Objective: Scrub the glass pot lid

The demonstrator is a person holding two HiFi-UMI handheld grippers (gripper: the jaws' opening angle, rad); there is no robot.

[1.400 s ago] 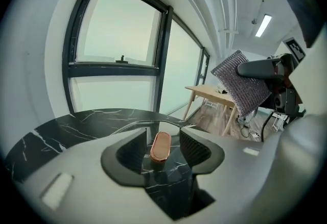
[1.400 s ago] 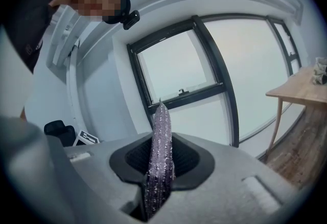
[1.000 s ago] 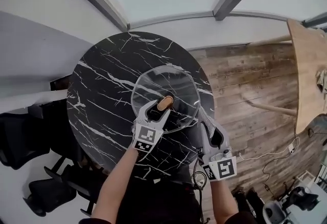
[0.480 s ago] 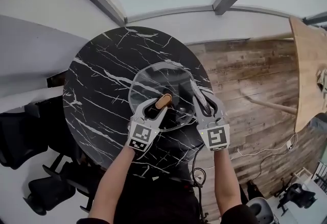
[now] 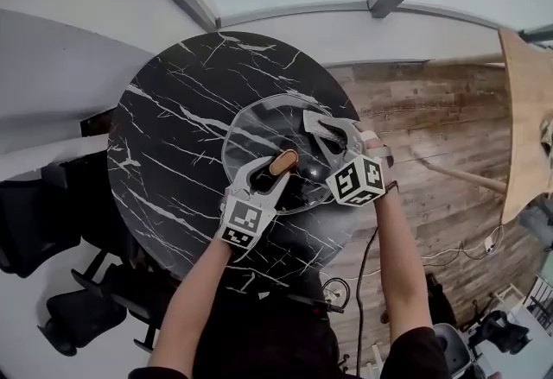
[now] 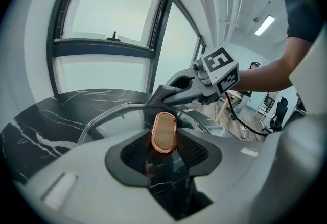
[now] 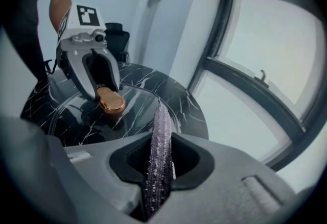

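Observation:
The glass pot lid (image 5: pixel 256 137) lies flat on the round black marble table (image 5: pixel 173 135). My left gripper (image 5: pixel 275 170) is shut on the lid's copper-rimmed knob (image 5: pixel 283 162); in the left gripper view the knob (image 6: pixel 164 132) stands between the dark pads. My right gripper (image 5: pixel 318 129) reaches over the lid's right part, shut on a grey-purple scrub pad (image 7: pixel 159 146) that stands on edge between its jaws. The pad's tip (image 6: pixel 161 93) hangs at the lid's rim. From the right gripper view I see the left gripper (image 7: pixel 104 90) on the knob (image 7: pixel 111 101).
The table stands against a white wall under a large window (image 7: pixel 271 39). Wooden floor (image 5: pixel 432 127) lies to the right, with a light wooden tabletop (image 5: pixel 527 110) at the far right. Black office chairs (image 5: pixel 34 239) stand at the left. A cable (image 5: pixel 367 256) hangs below my right arm.
My right gripper has moved from the table's near right edge forward and over the lid's right side. The left gripper has stayed at the knob.

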